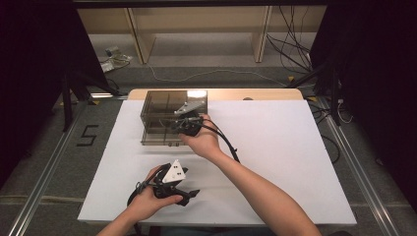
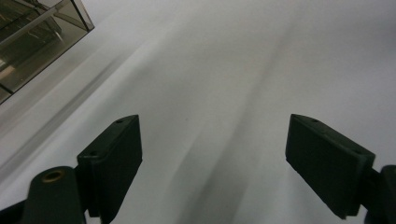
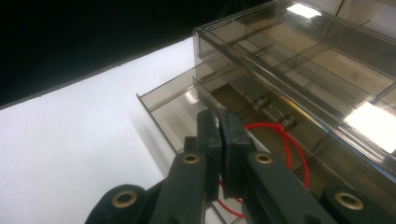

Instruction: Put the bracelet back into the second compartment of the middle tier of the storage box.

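Smoky clear drawer box (image 1: 173, 115) toward the desk's (image 1: 275, 147) far edge, left of its middle, set well in from the left edge. Lower drawer (image 3: 173, 107) drawn partway out toward the near edge, with a red cord (image 3: 285, 140) looped inside.

Right gripper (image 3: 218, 116) at the box front, jaws clenched tight together on what looks like the drawer's thin front wall. Left gripper (image 2: 212, 154) near the near edge, jaws released wide with nothing between them, resting low over the bare desk.

Judged to be mid-pull on the drawer. Next: a straight draw toward the near edge, kept level so the thin wall doesn't slip from the pads and the box doesn't drag along; perhaps a steadying left hold on the box.

Plenty of bare surface in front of the box and out to the right edge; tighter behind it, close to the far edge.
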The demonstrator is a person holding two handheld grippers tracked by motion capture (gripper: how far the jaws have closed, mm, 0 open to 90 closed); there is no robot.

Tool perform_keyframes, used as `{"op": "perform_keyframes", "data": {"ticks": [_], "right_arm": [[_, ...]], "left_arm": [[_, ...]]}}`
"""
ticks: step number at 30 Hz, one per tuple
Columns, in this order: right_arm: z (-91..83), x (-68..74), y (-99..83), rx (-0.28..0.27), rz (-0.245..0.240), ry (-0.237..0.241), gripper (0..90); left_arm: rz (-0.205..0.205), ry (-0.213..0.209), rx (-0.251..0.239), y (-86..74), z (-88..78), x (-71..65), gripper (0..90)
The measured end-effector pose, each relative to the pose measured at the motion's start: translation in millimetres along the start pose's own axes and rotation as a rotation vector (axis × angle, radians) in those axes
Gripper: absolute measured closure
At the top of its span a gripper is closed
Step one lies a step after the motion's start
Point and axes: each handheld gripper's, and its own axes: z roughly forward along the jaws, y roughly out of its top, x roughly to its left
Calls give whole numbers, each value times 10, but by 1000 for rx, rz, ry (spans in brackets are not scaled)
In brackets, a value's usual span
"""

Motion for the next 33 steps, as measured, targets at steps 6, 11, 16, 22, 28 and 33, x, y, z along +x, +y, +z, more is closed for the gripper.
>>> {"op": "perform_keyframes", "data": {"ticks": [6, 11, 16, 22, 28, 33], "right_arm": [[20, 19, 12, 3, -3, 6, 888], [39, 38, 18, 6, -7, 9, 888], [49, 51, 31, 6, -10, 12, 888], [73, 56, 22, 13, -8, 20, 887], [97, 63, 24, 16, -10, 23, 888], [117, 63, 27, 20, -7, 24, 887]], "left_arm": [[0, -1, 0, -1, -1, 0, 187], [4, -2, 3, -1, -4, 0, 187], [-1, -1, -1, -1, -6, -1, 188], [-1, -1, 0, -2, -4, -1, 188], [-1, -2, 0, -2, -4, -1, 188], [-1, -2, -2, -2, -7, -2, 188]]}}
